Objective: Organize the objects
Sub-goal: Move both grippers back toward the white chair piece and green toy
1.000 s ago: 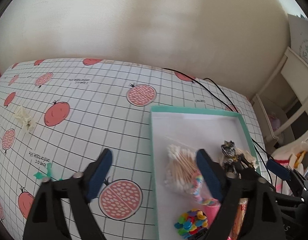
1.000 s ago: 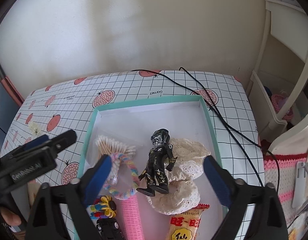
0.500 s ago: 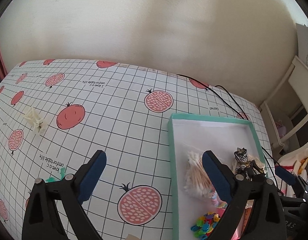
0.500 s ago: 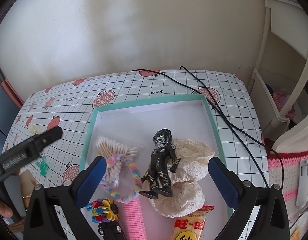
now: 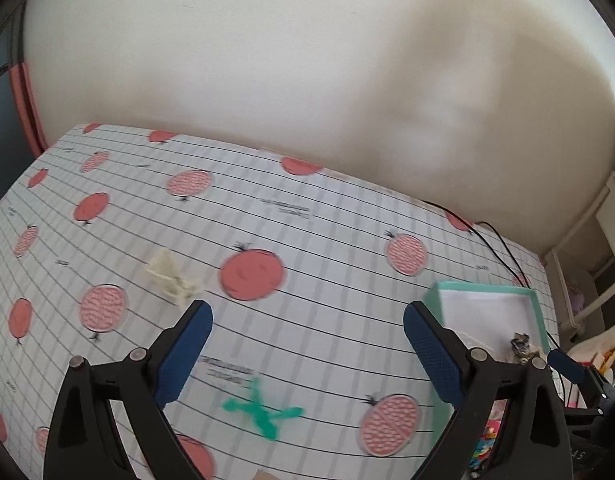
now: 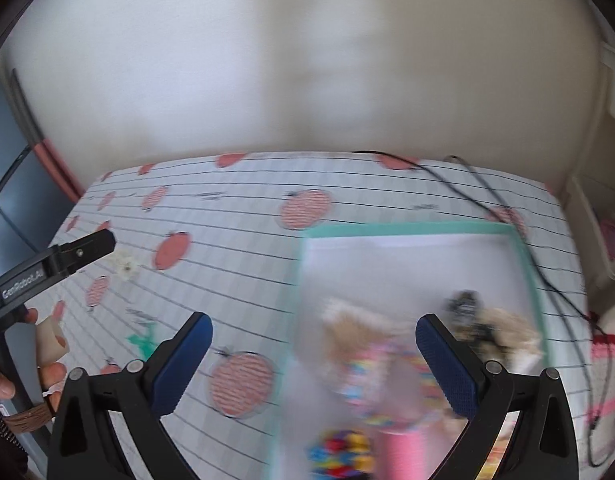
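Note:
A teal-rimmed white box [image 6: 411, 229] holds cotton swabs [image 6: 355, 322], a black figurine [image 6: 465, 308], lace, a colourful band and a pink item, all blurred. The box also shows at the right of the left wrist view [image 5: 483, 289]. A small green toy [image 5: 263, 410] lies on the cloth between and just ahead of my open left gripper [image 5: 305, 354]; it also shows in the right wrist view [image 6: 143, 340]. A cream toy [image 5: 173, 278] lies farther left. My right gripper [image 6: 313, 362] is open and empty over the box's left edge.
The table wears a white grid cloth with red fruit prints [image 5: 251, 274]. A black cable [image 6: 459, 188] runs along the back right. A wall stands behind the table. White shelving [image 6: 595, 216] stands to the right. The left gripper body [image 6: 47, 272] reaches in at the left.
Both grippers have swung left, away from the box. The green and cream toys have come closer to the left gripper's centre. Both views are now motion-blurred.

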`<action>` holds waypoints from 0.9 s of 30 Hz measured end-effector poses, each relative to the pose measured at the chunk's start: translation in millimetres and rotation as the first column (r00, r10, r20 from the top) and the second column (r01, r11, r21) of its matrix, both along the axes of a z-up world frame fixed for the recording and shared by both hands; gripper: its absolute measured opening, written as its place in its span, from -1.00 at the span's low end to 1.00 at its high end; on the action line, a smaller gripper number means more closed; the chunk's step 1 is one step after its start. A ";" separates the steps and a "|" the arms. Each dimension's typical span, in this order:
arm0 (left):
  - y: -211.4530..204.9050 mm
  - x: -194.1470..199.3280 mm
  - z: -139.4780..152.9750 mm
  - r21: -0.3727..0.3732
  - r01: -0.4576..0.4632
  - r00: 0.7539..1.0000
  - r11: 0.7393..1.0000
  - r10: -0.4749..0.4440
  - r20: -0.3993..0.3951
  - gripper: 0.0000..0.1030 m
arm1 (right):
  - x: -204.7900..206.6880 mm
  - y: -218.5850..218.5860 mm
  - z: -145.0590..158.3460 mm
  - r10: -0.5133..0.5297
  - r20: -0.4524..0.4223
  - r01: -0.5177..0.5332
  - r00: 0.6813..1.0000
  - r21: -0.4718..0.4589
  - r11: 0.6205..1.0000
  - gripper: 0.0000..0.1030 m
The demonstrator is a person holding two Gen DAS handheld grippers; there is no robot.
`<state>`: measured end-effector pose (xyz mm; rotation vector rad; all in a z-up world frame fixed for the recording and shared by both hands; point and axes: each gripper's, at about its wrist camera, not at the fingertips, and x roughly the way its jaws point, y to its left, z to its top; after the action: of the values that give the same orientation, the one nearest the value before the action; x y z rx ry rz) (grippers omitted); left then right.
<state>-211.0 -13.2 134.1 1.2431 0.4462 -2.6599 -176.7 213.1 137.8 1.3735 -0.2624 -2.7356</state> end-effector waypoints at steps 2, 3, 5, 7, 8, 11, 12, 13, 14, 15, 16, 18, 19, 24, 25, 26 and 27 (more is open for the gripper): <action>-18.0 4.5 0.0 0.003 -0.026 1.000 1.000 0.026 0.003 0.88 | -6.3 -23.7 -2.2 0.040 0.003 -0.040 0.999 -0.005 0.999 1.00; -27.5 7.3 -0.5 0.008 -0.039 0.999 0.999 0.039 0.004 0.88 | -8.5 -34.0 -3.8 0.056 0.006 -0.056 0.998 -0.007 0.998 1.00; -45.4 9.8 -2.1 0.020 -0.067 0.998 0.998 0.067 0.007 0.88 | -12.9 -55.2 -9.2 0.093 0.015 -0.093 0.996 -0.012 0.996 1.00; -61.5 11.9 -4.7 0.038 -0.093 0.996 0.995 0.092 0.012 0.88 | -17.1 -75.3 -16.1 0.121 0.030 -0.121 0.992 -0.005 0.993 1.00; -68.2 13.6 -6.4 0.046 -0.103 0.995 0.994 0.102 0.014 0.88 | -19.3 -83.3 -20.3 0.134 0.039 -0.134 0.990 0.000 0.991 1.00; -86.5 15.8 -10.9 0.064 -0.120 0.993 0.991 0.118 0.021 0.88 | -23.6 -104.8 -31.6 0.166 0.065 -0.167 0.984 0.003 0.986 1.00; -92.8 16.2 -13.3 0.065 -0.126 0.992 0.990 0.124 0.025 0.88 | -25.2 -110.3 -35.5 0.175 0.074 -0.175 0.982 0.001 0.985 1.00; -96.4 17.3 -15.1 0.064 -0.129 0.991 0.990 0.128 0.027 0.88 | -26.1 -115.7 -39.8 0.183 0.083 -0.183 0.980 0.001 0.983 1.00; -100.7 17.6 -17.4 0.063 -0.131 0.991 0.989 0.129 0.029 0.88 | -26.4 -119.6 -42.8 0.190 0.091 -0.191 0.978 0.004 0.982 1.00; -104.8 17.8 -19.9 0.059 -0.132 0.991 0.989 0.130 0.032 0.88 | -27.3 -123.8 -46.7 0.196 0.098 -0.198 0.976 0.008 0.980 1.00; -108.1 17.7 -22.3 0.055 -0.133 0.991 0.990 0.131 0.036 0.88 | -27.9 -128.4 -50.7 0.203 0.107 -0.205 0.973 0.009 0.979 1.00; -114.4 17.7 -28.0 0.048 -0.135 0.990 0.990 0.133 0.046 0.88 | -27.7 -135.6 -57.5 0.217 0.126 -0.220 0.968 0.008 0.975 1.00; -117.0 17.6 -30.9 0.045 -0.137 0.990 0.990 0.135 0.051 0.88 | -27.4 -139.7 -61.4 0.224 0.136 -0.228 0.965 0.012 0.974 1.00; -124.2 15.0 -46.0 0.051 -0.130 0.989 0.990 0.127 0.070 0.88 | -26.9 -156.1 -75.6 0.249 0.173 -0.260 0.953 0.043 0.965 1.00; -124.3 14.1 -48.9 0.053 -0.126 0.990 0.991 0.122 0.073 0.88 | -26.6 -158.7 -77.3 0.255 0.176 -0.267 0.951 0.047 0.963 1.00; -123.9 13.5 -50.7 0.054 -0.121 0.990 0.991 0.117 0.074 0.88 | -26.4 -161.3 -78.6 0.260 0.177 -0.273 0.949 0.053 0.961 1.00; -123.1 12.9 -52.6 0.054 -0.118 0.991 0.992 0.114 0.075 0.88 | -26.2 -163.8 -79.9 0.264 0.178 -0.278 0.948 0.060 0.959 1.00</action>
<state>-198.1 -136.3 81.5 1.2832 0.5706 -2.5139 -202.8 49.3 57.8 1.5361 0.0343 -2.4356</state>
